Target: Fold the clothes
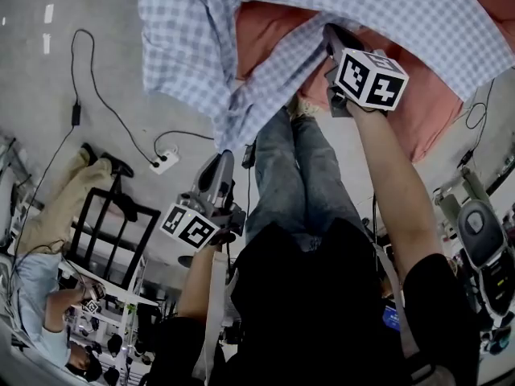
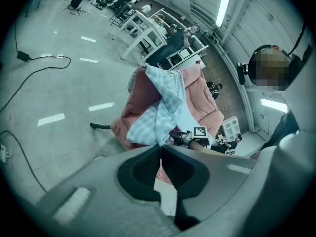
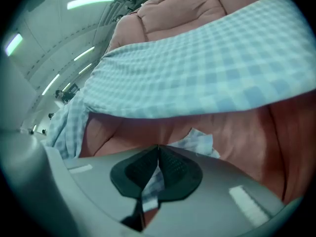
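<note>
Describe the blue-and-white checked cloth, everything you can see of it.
The blue-and-white checked cloth is thin, soft woven fabric, probably a shirt, and it is not yet folded. Most of it lies spread and rumpled across the pink quilted pad, while one part is drawn off the pad in a long loose fold. The right tool is shut on an edge of it, with fabric showing between the pads. The left tool pinches the end of the drawn-out fold at its tips.
</note>
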Motion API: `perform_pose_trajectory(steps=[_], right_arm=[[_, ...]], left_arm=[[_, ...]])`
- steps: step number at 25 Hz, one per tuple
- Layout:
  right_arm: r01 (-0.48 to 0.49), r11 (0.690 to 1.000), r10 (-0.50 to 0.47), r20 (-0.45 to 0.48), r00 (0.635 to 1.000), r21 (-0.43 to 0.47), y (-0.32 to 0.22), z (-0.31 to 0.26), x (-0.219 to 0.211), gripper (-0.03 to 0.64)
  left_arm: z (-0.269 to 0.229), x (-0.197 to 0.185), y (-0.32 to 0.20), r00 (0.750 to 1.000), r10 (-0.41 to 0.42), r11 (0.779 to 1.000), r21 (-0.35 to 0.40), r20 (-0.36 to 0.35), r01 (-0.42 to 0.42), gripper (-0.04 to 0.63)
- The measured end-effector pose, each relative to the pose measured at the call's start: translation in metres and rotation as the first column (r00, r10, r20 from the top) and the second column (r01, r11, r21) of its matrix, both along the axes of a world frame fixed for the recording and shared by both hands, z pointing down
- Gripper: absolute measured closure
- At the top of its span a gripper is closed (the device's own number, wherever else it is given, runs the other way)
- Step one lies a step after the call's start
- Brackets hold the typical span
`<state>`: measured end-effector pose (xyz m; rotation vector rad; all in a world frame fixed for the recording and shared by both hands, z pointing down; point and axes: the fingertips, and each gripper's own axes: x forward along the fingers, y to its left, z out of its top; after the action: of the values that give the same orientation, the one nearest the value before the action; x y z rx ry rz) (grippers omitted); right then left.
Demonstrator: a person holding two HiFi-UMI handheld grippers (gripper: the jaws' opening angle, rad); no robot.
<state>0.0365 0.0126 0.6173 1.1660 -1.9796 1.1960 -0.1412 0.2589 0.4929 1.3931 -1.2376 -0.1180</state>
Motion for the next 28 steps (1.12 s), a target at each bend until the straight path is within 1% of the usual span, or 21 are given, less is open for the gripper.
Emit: perform_pose_trajectory(steps=[2,5,7,11,12,15,16,18,20,22,25,27,28], right_arm=[[0.023,0.999,-0.023,-0.023,0.999,0.025,0.002,-0.006,-0.002,0.602],[-0.013,0.999,0.016,-0.093,0.996,0.033,0.009,-0.003,0.017,0.572],[-0.059,0.998,0.059,-0.162,0.985,0.006,0.013,0.007,0.037,0.549],[-0.125,0.989,0.095,-0.305,0.948,-0.079,0.024,0.034,0.068,0.549],[-0.132,0.986,0.096,-0.315,0.944,-0.097,0.027,0.04,0.071,0.549],[-0.13,0.986,0.094,-0.287,0.953,-0.107,0.029,0.051,0.067,0.549],[-0.122,0.986,0.088,-0.276,0.957,-0.11,0.027,0.051,0.065,0.541],[-0.11,0.986,0.071,-0.271,0.96,-0.128,0.022,0.052,0.061,0.499],[-0.113,0.982,0.063,-0.302,0.951,-0.15,0.022,0.056,0.065,0.472],[-0.138,0.976,0.075,-0.333,0.94,-0.17,0.023,0.063,0.073,0.46],[-0.161,0.964,0.082,-0.338,0.937,-0.211,0.017,0.072,0.078,0.454],[-0.142,0.96,0.059,-0.318,0.946,-0.243,0.019,0.075,0.082,0.458],[-0.128,0.958,0.046,-0.301,0.952,-0.256,0.023,0.076,0.084,0.473]], left_arm=[[-0.003,-0.003,0.0,1.0,0.002,1.0,0.007,0.006,-0.002,0.58],[-0.002,-0.005,-0.003,1.0,0.02,1.0,0.007,0.02,-0.021,0.58],[-0.003,-0.008,-0.008,0.999,0.027,1.0,0.006,0.021,-0.028,0.58],[-0.001,-0.014,-0.014,0.999,0.039,0.999,0.008,0.019,-0.039,0.58],[0.0,-0.014,-0.013,0.999,0.043,0.999,0.009,0.022,-0.043,0.58],[0.0,-0.011,-0.01,0.998,0.058,0.998,0.016,0.027,-0.058,0.58],[-0.002,-0.009,-0.011,0.998,0.065,0.998,0.019,0.025,-0.066,0.58],[-0.008,-0.003,-0.014,0.996,0.081,0.996,0.023,0.023,-0.082,0.58],[-0.012,0.002,-0.014,0.995,0.097,0.995,0.023,0.028,-0.097,0.58],[-0.013,0.004,-0.015,0.993,0.108,0.994,0.019,0.037,-0.108,0.58],[-0.014,0.007,-0.021,0.992,0.117,0.993,0.018,0.042,-0.118,0.58],[-0.015,0.013,-0.021,0.991,0.123,0.992,0.024,0.045,-0.124,0.58],[-0.015,0.016,-0.019,0.991,0.126,0.991,0.026,0.048,-0.128,0.58]])
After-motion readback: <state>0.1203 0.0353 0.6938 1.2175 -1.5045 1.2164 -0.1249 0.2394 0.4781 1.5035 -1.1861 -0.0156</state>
